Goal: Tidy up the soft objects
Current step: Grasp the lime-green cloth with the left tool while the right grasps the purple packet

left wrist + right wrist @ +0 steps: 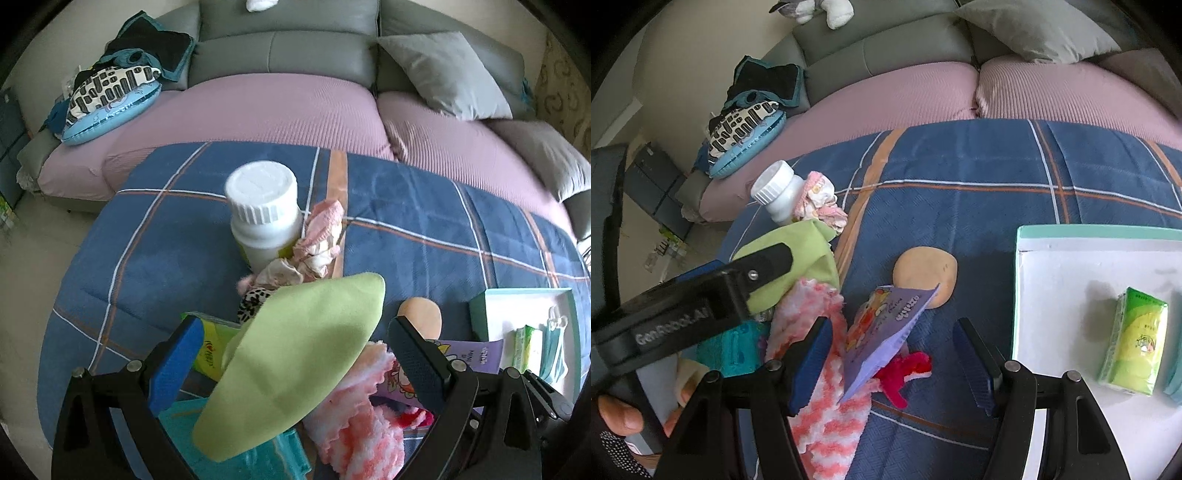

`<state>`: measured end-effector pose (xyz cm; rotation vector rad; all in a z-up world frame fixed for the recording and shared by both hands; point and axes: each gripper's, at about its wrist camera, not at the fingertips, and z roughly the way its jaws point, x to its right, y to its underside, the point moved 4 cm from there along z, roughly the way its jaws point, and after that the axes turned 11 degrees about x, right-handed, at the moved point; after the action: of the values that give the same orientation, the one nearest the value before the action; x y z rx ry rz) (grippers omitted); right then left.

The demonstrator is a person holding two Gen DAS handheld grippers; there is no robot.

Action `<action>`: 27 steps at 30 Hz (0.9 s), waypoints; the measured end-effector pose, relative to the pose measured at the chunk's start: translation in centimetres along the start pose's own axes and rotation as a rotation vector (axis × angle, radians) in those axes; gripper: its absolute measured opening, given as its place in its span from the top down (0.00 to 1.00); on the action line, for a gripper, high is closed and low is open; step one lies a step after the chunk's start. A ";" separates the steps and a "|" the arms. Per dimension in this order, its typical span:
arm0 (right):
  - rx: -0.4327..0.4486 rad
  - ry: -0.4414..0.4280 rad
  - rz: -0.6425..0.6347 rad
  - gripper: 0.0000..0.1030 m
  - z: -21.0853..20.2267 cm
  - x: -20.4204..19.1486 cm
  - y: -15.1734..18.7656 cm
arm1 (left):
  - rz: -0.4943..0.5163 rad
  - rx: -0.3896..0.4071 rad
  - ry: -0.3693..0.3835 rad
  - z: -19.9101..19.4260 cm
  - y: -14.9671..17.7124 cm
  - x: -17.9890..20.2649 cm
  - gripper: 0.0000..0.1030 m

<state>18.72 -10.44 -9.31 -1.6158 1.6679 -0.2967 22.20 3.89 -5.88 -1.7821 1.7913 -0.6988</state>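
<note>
Bare blanket [960, 166] beyond — clutter pile [820, 332] left

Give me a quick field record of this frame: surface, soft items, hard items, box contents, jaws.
surface: blue plaid blanket over a pink-covered sofa
soft items: green cloth, pink-white fuzzy cloth, red fuzzy piece, crumpled pink fabric
hard items: white bottle, upright
other: purple packet, tan round pad
box: white tray box holding a green tissue pack
left gripper: jaws open, green cloth between them
right gripper: jaws open, holding nothing
</note>
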 end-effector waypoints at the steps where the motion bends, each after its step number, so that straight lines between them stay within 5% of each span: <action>1: 0.000 -0.002 0.002 0.32 0.0 0.0 0.0 | 0.002 -0.008 0.002 0.2 0.1 0.1 0.03; 6: -0.004 -0.007 0.003 0.35 0.1 0.1 0.1 | 0.005 -0.042 -0.011 1.3 0.4 0.5 0.03; 11: -0.009 -0.010 -0.001 0.50 0.2 0.0 0.3 | 0.002 -0.046 -0.030 1.7 0.6 0.5 0.07; 19: 0.008 -0.035 -0.025 0.77 -0.4 -0.8 0.1 | -0.062 -0.044 0.024 1.9 0.7 -0.4 0.60; 27: 0.009 -0.055 -0.024 0.83 -0.5 -1.0 0.2 | -0.065 -0.031 0.067 1.7 0.6 -0.1 0.82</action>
<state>18.12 -9.69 -8.71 -1.6247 1.6043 -0.2689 22.91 3.95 -7.53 -1.8650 1.8037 -0.7687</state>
